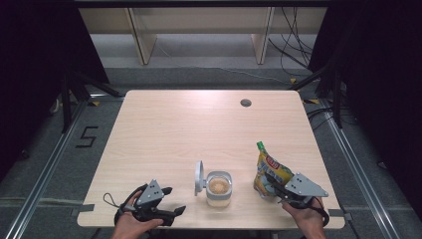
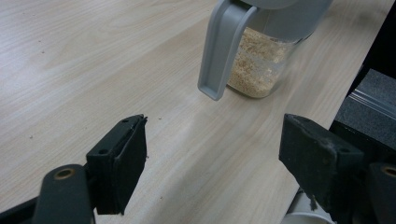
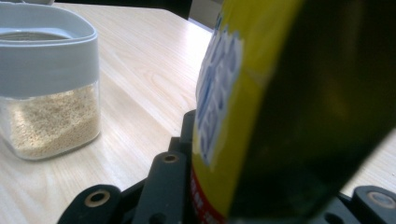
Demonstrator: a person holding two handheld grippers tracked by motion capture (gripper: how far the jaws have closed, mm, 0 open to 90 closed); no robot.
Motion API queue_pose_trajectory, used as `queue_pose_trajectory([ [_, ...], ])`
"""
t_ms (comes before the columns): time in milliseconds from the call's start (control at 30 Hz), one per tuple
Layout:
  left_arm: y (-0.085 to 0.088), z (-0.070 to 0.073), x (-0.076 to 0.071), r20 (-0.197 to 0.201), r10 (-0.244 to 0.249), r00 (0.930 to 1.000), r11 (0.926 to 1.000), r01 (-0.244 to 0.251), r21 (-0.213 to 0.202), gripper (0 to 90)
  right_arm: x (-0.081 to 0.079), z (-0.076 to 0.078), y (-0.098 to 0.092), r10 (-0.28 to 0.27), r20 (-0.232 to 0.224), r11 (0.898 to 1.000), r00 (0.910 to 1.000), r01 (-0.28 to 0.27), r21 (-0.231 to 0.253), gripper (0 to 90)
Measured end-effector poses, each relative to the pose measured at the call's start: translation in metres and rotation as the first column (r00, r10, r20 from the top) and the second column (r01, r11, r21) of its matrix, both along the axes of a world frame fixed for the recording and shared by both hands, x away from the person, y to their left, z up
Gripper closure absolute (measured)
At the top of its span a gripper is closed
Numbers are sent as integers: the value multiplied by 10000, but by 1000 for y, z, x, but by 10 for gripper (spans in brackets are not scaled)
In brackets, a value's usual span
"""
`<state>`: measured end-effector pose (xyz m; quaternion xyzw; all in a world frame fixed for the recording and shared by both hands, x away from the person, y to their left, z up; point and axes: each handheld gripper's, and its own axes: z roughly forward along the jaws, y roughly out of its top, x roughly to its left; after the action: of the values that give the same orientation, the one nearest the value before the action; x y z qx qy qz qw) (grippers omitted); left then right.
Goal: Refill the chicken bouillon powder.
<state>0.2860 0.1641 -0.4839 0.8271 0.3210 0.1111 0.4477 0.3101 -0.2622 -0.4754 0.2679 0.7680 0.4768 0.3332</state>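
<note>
While the left gripper [image 1: 169,199] rests on the near left part of the table [image 1: 189,124], held in the person's left hand [image 1: 132,224], its two black jaws stand well apart with nothing between them. From the left gripper view the bare wood shows between those jaws, and the jar stands farther off, just beyond them.

Right of that gripper, near the middle of the table's near edge, stands the jar [image 1: 219,189], a clear container with a grey collar, partly filled with pale tan grains. Its grey lid [image 1: 199,177] is flipped open and stands upright on the jar's left side.

Farther right, well apart from the jar, is the yellow pouch [image 1: 268,172], with a green tip at its far end and a blue and red label. It leans up off the table, tilted. The right gripper [image 1: 271,189], held in the right hand [image 1: 306,219], is clamped on the pouch's lower part; in the right gripper view the pouch [image 3: 280,107] sits tight between the jaws.
</note>
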Motion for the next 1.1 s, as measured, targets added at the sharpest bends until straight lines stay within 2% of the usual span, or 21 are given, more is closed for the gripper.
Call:
queue_pose_trajectory([
  [33, -1, 0, 0, -55, 55, 10000, 9999, -56, -143, 227, -1, 1, 0, -21, -55, 10000, 10000, 21, -1, 748],
  [133, -1, 0, 0, -45, 62, 10000, 9999, -62, -145, 227, -5, 1, 0, -70, 5, 9998, 10000, 70, -205, 723],
  [167, -1, 0, 0, -54, 54, 10000, 9999, -54, -128, 227, -5, 1, -1, -70, 69, 9997, 10000, 72, -213, 719],
  [300, 0, 1, 0, -53, -12, 10000, 10000, 13, 54, 227, -12, 2, -2, -183, -156, 9997, 9997, 180, -174, 676],
  [333, 0, 0, 0, -38, 18, 10000, 10000, -17, 66, 227, -12, 2, -2, -228, 39, 9996, 9997, 229, -152, 650],
  [367, 0, 0, 0, -28, 13, 10000, 10000, -13, 75, 228, -14, 3, -3, -268, 13, 9994, 9996, 269, -234, 638],
  [400, 0, 0, 0, -16, -2, 10000, 10000, 2, 88, 227, -15, 2, -3, -249, 59, 9993, 9997, 250, -278, 618],
  [433, 0, 0, 0, -11, -5, 10000, 10000, 5, 83, 227, -18, 3, -3, -374, -129, 9990, 9992, 371, -230, 579],
  [467, -1, 0, -1, -64, 38, 10000, 10000, -38, -72, 228, -19, 3, -3, -421, -123, 9989, 9990, 419, -211, 534],
  [500, -1, 1, 0, -62, 47, 10000, 10000, -47, -62, 227, -22, 3, -3, -580, -317, 9983, 9978, 579, -37, 492],
  [533, -1, 0, 0, -63, 49, 10000, 10000, -50, -76, 228, -22, 4, -3, -661, -244, 9977, 9975, 664, 98, 455],
  [600, 0, 1, 0, -33, 7, 10000, 10000, -7, 84, 228, -27, 4, -5, -766, -300, 9969, 9966, 771, 169, 413],
  [700, 0, 1, 0, -12, -16, 10000, 10000, 17, 91, 228, -32, 3, -7, -888, -794, 9957, 9929, 906, 195, 364],
  [733, 0, 1, 0, -49, -40, 10000, 9999, 41, 96, 228, -33, 2, -9, -890, -774, 9954, 9930, 915, 295, 351],
  [767, -1, 1, 0, -92, 70, 9999, 9999, -71, -99, 228, -35, 1, -9, -810, -1074, 9958, 9909, 851, 339, 331],
  [800, -1, 0, 0, -50, 41, 10000, 10000, -42, -79, 228, -38, 1, -9, -1039, -1236, 9928, 9869, 1103, 458, 319],
  [933, 0, 0, 0, -44, 45, 10000, 10000, -46, -62, 227, -43, 1, -13, -1070, -1717, 9905, 9793, 1199, 669, 268],
  [967, -1, 0, 0, -21, 149, 9999, 9996, -150, -245, 228, -47, 2, -13, -1177, -1929, 9882, 9741, 1340, 737, 262],
  [1000, -1, 0, 0, 0, 131, 9999, 9997, -131, -228, 227, -50, 2, -15, -1222, -2047, 9884, 9712, 1378, 640, 251],
  [1033, 0, 1, 0, 32, 67, 10000, 9999, -67, -109, 228, -51, 2, -15, -1165, -2038, 9888, 9721, 1327, 677, 246],
  [1100, 0, 2, 1, -9, 66, 10000, 10000, -66, -62, 228, -55, 2, -16, -1338, -2263, 9861, 9648, 1524, 666, 234],
])
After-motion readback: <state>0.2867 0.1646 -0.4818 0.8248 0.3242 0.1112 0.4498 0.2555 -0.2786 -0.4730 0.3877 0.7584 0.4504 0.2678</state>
